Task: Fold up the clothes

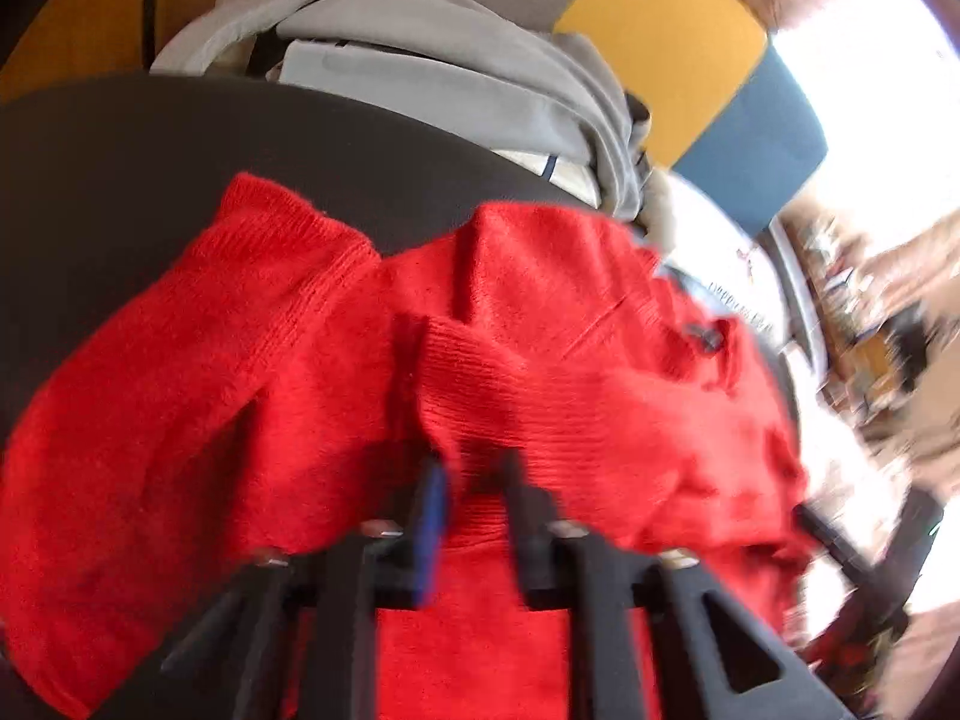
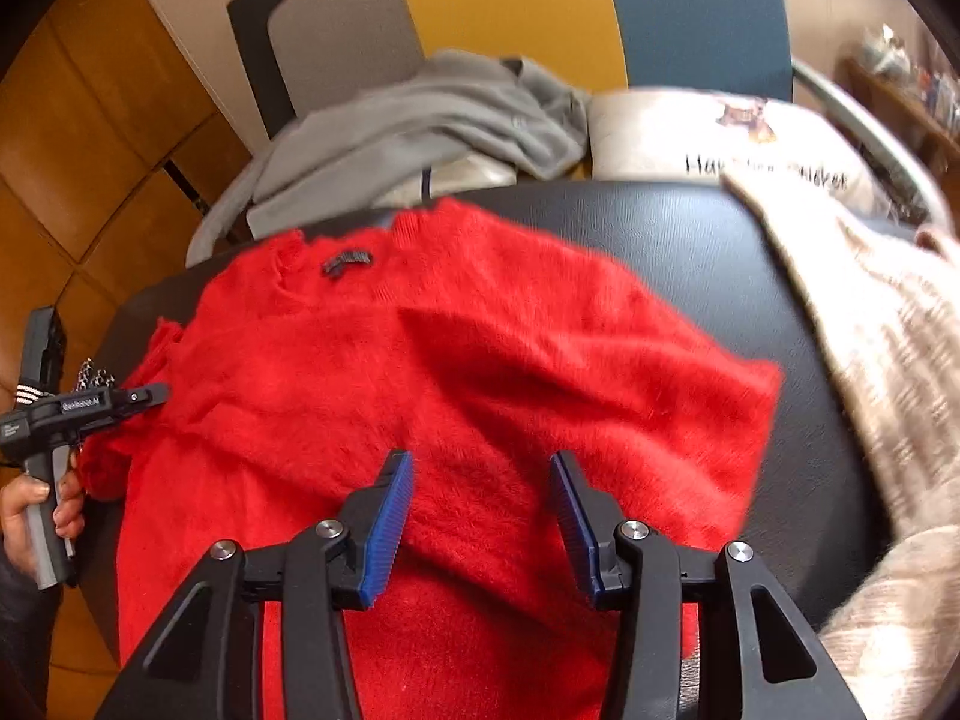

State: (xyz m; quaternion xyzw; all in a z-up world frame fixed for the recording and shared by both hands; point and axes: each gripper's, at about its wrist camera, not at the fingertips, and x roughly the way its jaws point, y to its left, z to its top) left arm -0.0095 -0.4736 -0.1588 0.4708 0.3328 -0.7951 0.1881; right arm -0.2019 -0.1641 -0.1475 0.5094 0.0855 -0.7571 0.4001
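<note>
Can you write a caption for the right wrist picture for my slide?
Open right gripper hovers over fluffy red knitted sweater on a black padded seat.

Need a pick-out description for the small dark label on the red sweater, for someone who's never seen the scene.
Find the black table, then the fluffy red sweater spread across it. At its far neckline sits the small dark label, the only dark patch on the red knit, unlike the plain grey garment piled behind.
</note>
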